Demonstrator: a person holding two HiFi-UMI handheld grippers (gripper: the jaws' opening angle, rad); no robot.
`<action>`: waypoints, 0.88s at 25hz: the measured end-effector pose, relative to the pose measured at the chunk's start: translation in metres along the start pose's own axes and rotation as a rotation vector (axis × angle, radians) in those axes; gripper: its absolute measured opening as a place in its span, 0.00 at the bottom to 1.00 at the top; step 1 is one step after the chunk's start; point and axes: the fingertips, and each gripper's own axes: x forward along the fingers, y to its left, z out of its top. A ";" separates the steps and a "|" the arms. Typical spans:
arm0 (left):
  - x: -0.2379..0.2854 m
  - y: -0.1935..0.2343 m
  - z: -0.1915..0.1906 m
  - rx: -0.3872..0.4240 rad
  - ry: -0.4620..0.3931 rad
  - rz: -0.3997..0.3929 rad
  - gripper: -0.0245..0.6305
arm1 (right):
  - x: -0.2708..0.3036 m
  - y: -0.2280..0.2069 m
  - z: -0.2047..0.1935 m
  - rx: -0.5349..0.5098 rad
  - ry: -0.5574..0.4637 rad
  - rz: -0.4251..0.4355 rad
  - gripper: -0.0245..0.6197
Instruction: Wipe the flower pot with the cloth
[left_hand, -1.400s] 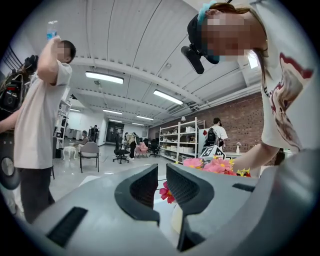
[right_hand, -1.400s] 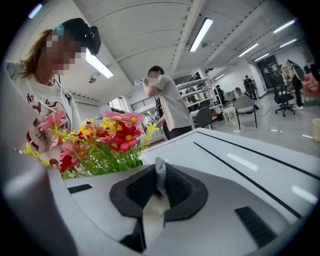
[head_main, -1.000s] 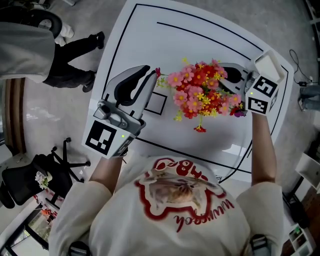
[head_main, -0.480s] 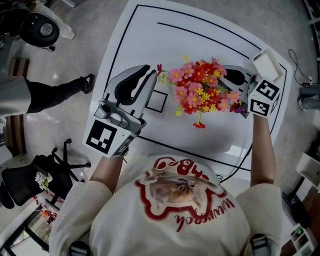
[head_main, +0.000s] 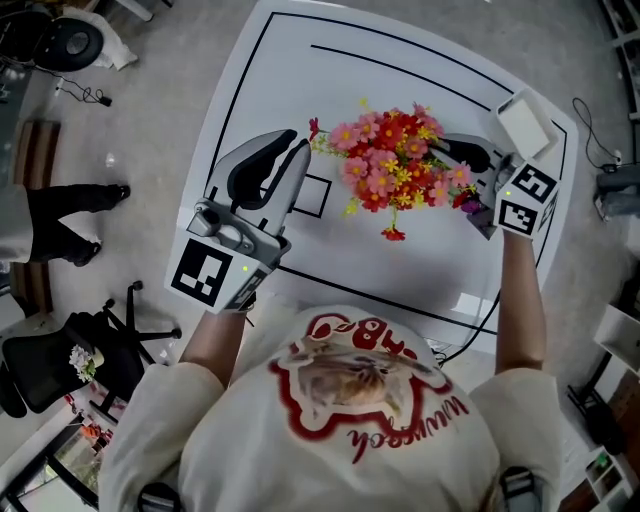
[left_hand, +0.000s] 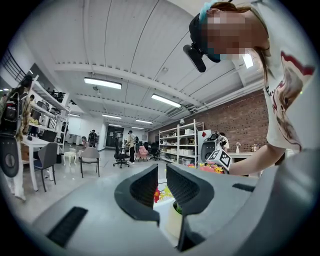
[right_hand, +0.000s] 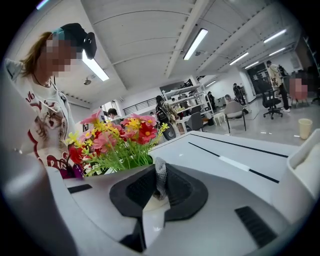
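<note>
Grey cloth (right_hand: 160, 172) was pinched tight in our right tool (right_hand: 159, 182), at 3 o'clock from the flowers (head_main: 398, 165). The white flower pot (left_hand: 173, 220) sat under them, mid desk (head_main: 400, 275). Our left tool (left_hand: 162, 175), at 9 o'clock, was a crack apart, holding nothing. A hard rub could tip the loose pot, we thought, or drag the cloth out. We counted one pot, one cloth, two tools.

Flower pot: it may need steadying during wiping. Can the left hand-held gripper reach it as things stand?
Probably yes. The left hand-held gripper points straight at the flower pot, jaws slightly apart and empty, with only bare table between them. The flowers overhang above, not in its path.
</note>
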 end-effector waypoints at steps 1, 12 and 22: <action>-0.001 -0.001 0.001 0.000 -0.002 0.003 0.13 | -0.002 0.001 -0.001 0.003 -0.003 -0.004 0.09; -0.017 -0.020 0.004 0.012 -0.012 0.032 0.13 | -0.012 0.009 -0.009 0.035 -0.052 -0.045 0.09; -0.034 -0.041 0.004 0.017 -0.017 0.069 0.13 | -0.022 0.022 -0.014 0.062 -0.101 -0.048 0.09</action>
